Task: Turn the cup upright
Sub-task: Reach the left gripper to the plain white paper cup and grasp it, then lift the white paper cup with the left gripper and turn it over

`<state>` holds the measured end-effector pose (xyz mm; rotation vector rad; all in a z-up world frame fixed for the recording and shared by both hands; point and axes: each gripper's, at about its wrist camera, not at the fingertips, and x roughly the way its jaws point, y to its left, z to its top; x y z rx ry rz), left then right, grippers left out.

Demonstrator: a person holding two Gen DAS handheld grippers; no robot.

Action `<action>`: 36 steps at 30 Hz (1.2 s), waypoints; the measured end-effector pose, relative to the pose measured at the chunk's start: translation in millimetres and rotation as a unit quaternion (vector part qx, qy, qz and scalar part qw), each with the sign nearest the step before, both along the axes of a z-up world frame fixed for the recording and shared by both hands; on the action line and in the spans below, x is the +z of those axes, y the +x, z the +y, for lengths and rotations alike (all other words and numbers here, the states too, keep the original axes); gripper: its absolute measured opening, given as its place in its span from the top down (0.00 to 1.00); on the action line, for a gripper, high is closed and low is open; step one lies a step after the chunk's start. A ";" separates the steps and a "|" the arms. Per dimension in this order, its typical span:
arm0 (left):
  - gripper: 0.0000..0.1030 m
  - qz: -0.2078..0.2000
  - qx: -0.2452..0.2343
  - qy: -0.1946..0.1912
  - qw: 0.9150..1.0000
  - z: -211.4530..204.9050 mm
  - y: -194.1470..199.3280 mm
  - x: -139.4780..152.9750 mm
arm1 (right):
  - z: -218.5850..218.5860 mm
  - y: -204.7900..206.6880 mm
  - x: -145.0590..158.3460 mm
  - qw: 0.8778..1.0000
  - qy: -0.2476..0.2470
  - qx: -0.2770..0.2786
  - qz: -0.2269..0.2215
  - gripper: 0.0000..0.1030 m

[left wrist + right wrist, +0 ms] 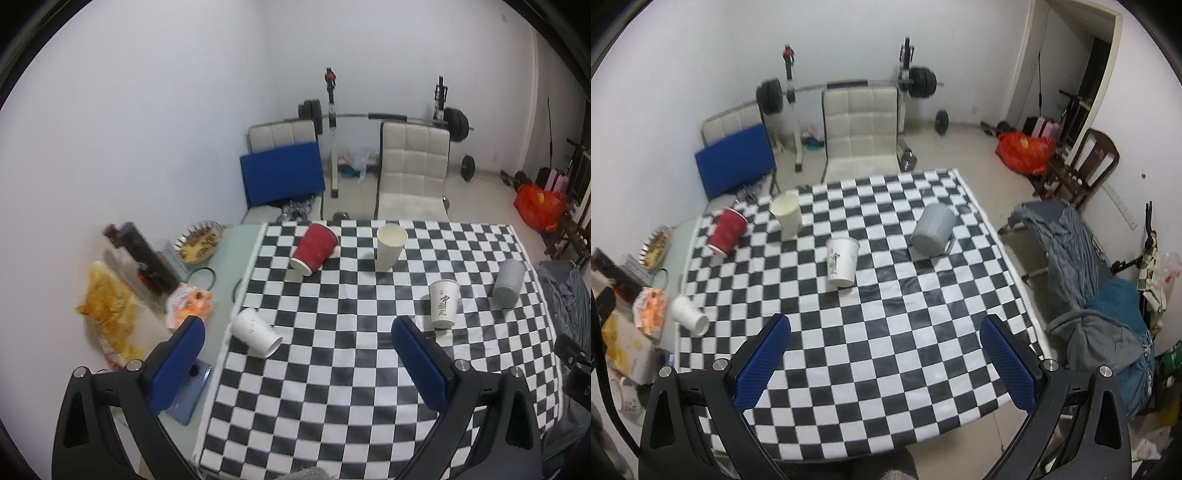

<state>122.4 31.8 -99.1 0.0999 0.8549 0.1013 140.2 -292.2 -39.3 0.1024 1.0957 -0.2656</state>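
Several cups sit on the checkered cloth (pixel 332 369). A red cup (pixel 313 248) (pixel 727 231) lies on its side at the far left. A plain white cup (pixel 256 331) (pixel 689 314) lies on its side at the cloth's left edge. A cream cup (pixel 389 246) (pixel 787 215) and a printed white cup (pixel 443 303) (pixel 842 263) stand upright. A grey mug (pixel 509 283) (pixel 933 229) stands mouth down. My left gripper (pixel 297 326) is open above the cloth, the plain white cup just beyond its left finger. My right gripper (pixel 884 325) is open and empty above the cloth's near middle.
Snack bags (pixel 110 310), a dark box (pixel 144 258) and a bowl (pixel 199 242) crowd the table's left strip. White chairs (pixel 412 170) and a barbell rack (pixel 369 118) stand behind the table. A clothes-draped chair (pixel 1089 280) stands to the right.
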 end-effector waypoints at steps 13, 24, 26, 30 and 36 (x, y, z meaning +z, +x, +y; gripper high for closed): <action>0.00 0.057 0.008 0.023 0.998 -49.9 143.8 -105.9 | -33.4 162.9 -144.5 0.997 -0.002 0.021 0.073 0.00; 0.00 0.080 -0.033 0.012 0.996 -94.5 238.6 -184.3 | -51.7 288.0 -237.4 0.992 0.002 0.046 0.117 0.00; 0.00 0.087 -0.035 0.006 0.996 -95.5 249.1 -194.3 | -50.4 305.5 -251.6 0.991 0.004 0.053 0.124 0.00; 0.00 0.089 -0.042 -0.012 0.995 -100.3 263.6 -210.8 | -44.6 330.8 -274.0 0.989 0.002 0.067 0.135 0.00; 0.00 0.076 -0.059 -0.024 0.995 -111.6 282.6 -224.4 | -41.8 347.8 -295.7 0.987 0.005 0.077 0.144 0.00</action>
